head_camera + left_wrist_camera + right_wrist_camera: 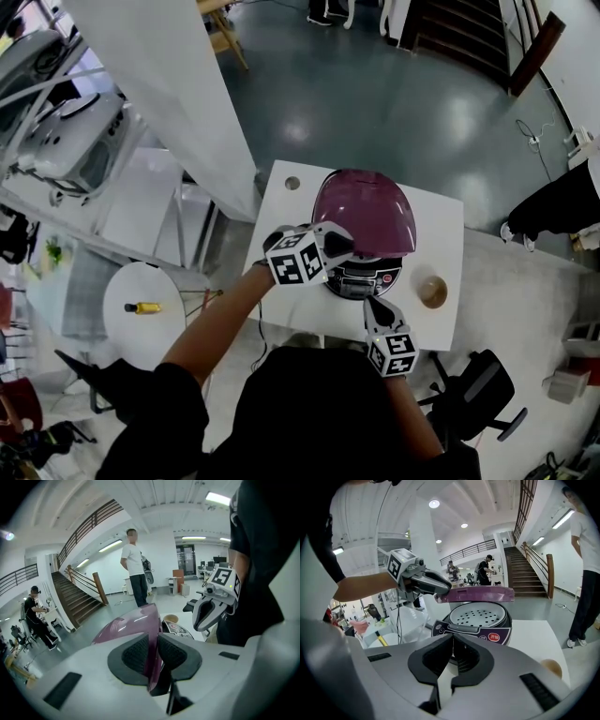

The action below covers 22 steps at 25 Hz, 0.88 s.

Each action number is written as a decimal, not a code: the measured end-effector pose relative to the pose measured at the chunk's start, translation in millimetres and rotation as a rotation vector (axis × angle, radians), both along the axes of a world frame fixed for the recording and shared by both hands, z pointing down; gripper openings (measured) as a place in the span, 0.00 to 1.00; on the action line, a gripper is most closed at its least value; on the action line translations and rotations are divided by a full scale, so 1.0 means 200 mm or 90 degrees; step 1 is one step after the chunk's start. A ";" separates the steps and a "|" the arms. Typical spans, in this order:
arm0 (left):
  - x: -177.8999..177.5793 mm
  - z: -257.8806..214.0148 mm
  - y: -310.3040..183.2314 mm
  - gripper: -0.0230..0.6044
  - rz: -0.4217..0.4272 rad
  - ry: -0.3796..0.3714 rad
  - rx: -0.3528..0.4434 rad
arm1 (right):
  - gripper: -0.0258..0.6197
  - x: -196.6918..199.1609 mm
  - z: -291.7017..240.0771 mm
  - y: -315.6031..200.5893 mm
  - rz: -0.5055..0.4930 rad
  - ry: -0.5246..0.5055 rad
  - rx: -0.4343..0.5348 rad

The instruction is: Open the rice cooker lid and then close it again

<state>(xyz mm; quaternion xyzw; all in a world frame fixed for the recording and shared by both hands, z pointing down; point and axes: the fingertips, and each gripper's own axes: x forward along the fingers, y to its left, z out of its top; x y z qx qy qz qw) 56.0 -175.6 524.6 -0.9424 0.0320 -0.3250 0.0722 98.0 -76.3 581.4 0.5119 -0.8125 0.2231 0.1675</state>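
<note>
While purple lid hangs part-open over rice cooker on white table, step: closing half, I judge.
Left gripper: pinching lid's front rim.
Right gripper: jaws together, empty, before the cooker's front.
Next: lower lid until latched; rim may slip.

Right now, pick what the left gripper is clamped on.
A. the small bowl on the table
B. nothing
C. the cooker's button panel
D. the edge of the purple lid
D: the left gripper has its pads pressed on both sides of the rim of the purple lid.
</note>
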 end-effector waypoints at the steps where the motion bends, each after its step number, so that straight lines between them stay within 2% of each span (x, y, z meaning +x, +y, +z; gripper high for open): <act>1: 0.00 0.01 0.01 0.13 0.000 -0.001 -0.003 | 0.04 0.00 0.00 0.00 0.000 0.001 0.000; 22: 0.00 0.23 0.09 0.13 0.022 -0.044 -0.058 | 0.04 -0.01 0.04 -0.04 -0.008 0.001 -0.016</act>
